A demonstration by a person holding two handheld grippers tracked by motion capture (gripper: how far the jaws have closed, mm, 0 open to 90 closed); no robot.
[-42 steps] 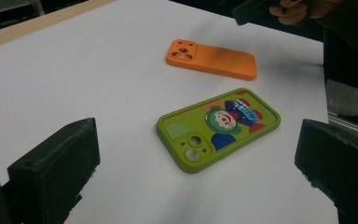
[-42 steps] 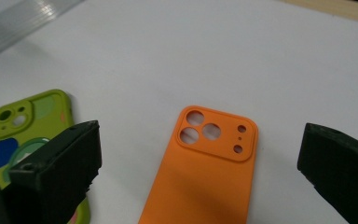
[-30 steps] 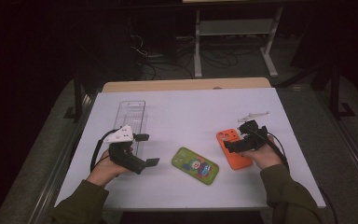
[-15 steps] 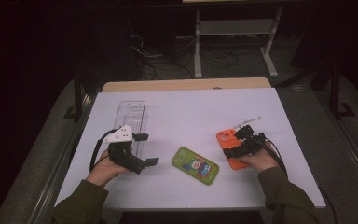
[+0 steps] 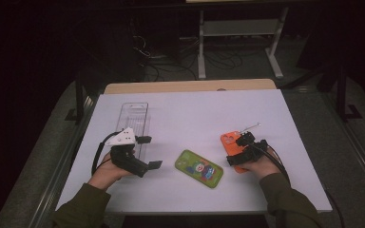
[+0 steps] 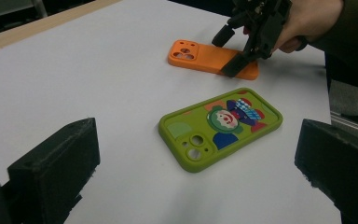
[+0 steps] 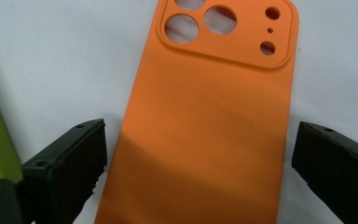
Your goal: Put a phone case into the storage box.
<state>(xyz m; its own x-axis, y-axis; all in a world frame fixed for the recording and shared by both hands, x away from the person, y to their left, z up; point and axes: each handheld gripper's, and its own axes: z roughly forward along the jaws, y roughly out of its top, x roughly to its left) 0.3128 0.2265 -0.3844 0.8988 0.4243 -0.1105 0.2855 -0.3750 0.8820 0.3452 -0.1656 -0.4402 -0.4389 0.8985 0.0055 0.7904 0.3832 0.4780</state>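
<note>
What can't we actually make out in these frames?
- Orange phone case, right gripper view: its near end is cut off by the bottom edge.
- Orange case, high view: the right gripper and hand cover its near end, so contact with it is unclear.
- Clear plastic tray, high view: too small and see-through to tell any contents; the left gripper hides its near end.
- Green phone case: the cartoon print's details are blurred.

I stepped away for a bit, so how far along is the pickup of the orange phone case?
Nothing is lifted yet. The orange phone case lies flat on the table, and the right gripper hangs over it, jaws open on either side. The closing and lifting are left. The green phone case lies untouched, and the left gripper rests open.
</note>
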